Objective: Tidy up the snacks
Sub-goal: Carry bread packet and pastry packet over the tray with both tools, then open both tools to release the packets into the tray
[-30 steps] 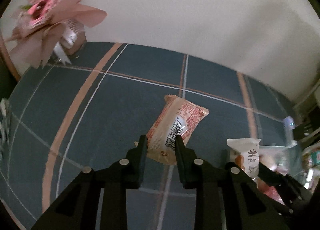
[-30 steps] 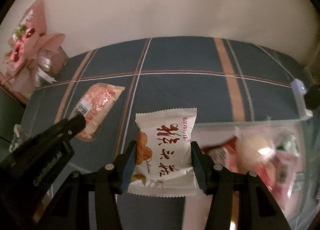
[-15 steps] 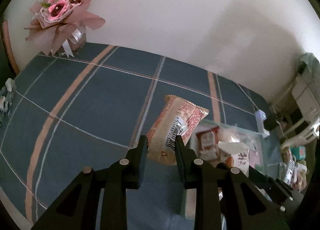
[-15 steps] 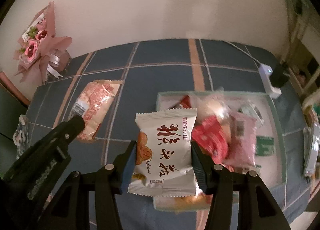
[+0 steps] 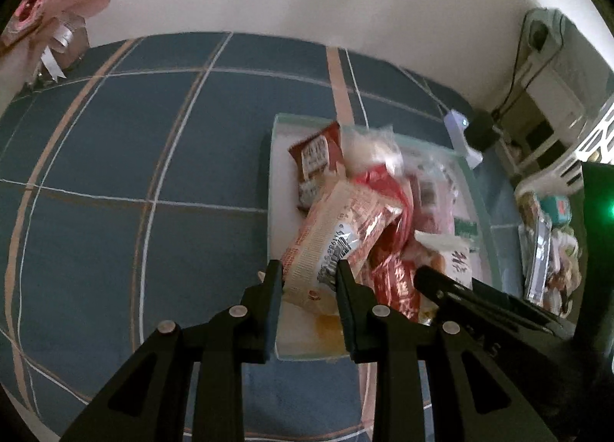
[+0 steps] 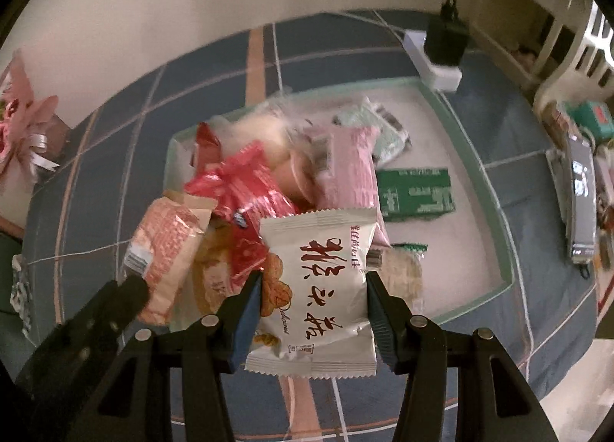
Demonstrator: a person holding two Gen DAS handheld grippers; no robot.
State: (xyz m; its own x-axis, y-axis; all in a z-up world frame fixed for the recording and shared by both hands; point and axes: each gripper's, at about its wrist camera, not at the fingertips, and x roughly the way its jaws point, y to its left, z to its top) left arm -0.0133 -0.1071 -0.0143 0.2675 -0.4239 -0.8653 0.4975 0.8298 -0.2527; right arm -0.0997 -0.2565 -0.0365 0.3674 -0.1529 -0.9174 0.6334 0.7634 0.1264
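Pinching an orange-and-cream snack packet (image 5: 337, 234) by its lower end, the left gripper (image 5: 309, 280) is holding its jaws nearly together on the wrapper, with the barcode side facing the camera. The packet is hanging over the near left corner of the pale green tray (image 5: 270, 188), tilted up and away from the jaws. In the right wrist view the same packet (image 6: 165, 250) is showing at the tray's near left edge, with the left gripper's dark finger (image 6: 115, 300) just below it.

Gripping a white snack packet (image 6: 318, 288) with dark red lettering by its two side edges, the right gripper (image 6: 312, 300) is keeping its jaws partly apart, pressed against the wrapper. This packet is hovering over the near edge of the tray (image 6: 479, 158), roughly upright and facing the camera. In the left wrist view it (image 5: 453, 257) is peeking out just behind the right gripper's finger (image 5: 441, 280).

Inside the tray, a heap of wrapped snacks is lying toward its left half: a red packet (image 6: 245, 181), a pink packet (image 6: 349, 169), and a green box (image 6: 416, 194) to the right of the heap on the bare tray floor.

Beyond the tray, a blue plaid cloth (image 5: 115, 158) is covering the worktop. A white power strip (image 6: 433, 62) is sitting past the tray's far right corner, and a pink bouquet (image 5: 42, 15) is standing far to the left of the tray, by the wall.
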